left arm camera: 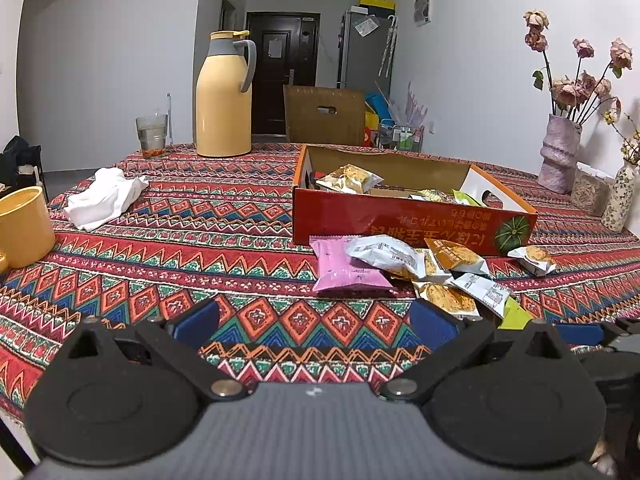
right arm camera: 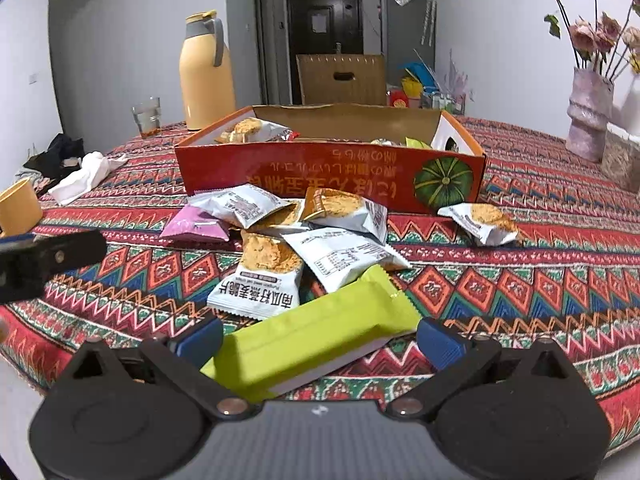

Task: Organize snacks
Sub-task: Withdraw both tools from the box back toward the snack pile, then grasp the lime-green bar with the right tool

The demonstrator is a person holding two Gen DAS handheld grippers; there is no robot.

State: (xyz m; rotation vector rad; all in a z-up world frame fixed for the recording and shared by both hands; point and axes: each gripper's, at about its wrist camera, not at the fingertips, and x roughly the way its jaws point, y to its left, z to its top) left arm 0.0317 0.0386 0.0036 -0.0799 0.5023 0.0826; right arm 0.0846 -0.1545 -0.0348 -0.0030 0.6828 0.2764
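Note:
An open red cardboard box (left arm camera: pixel 400 224) (right arm camera: pixel 320 172) stands on the patterned tablecloth and holds several snack packets (left arm camera: pixel 348 178). In front of it lies a heap of packets: a pink one (left arm camera: pixel 346 270) (right arm camera: pixel 196 224), white cracker packets (right arm camera: pixel 260 280) (left arm camera: pixel 384 254), and a lime-green bar (right arm camera: pixel 316 340) (left arm camera: pixel 514 316). One white packet (right arm camera: pixel 480 220) (left arm camera: pixel 534 260) lies apart at the right. My left gripper (left arm camera: pixel 316 320) is open and empty, short of the pink packet. My right gripper (right arm camera: pixel 320 338) is open with the green bar lying between its fingers, not squeezed.
A yellow thermos (left arm camera: pixel 224 96) and a glass (left arm camera: pixel 152 136) stand at the back. A white cloth (left arm camera: pixel 104 196) and a yellow mug (left arm camera: pixel 24 226) are at the left. Vases with dried flowers (left arm camera: pixel 560 152) stand at the right. The left gripper shows in the right view (right arm camera: pixel 44 260).

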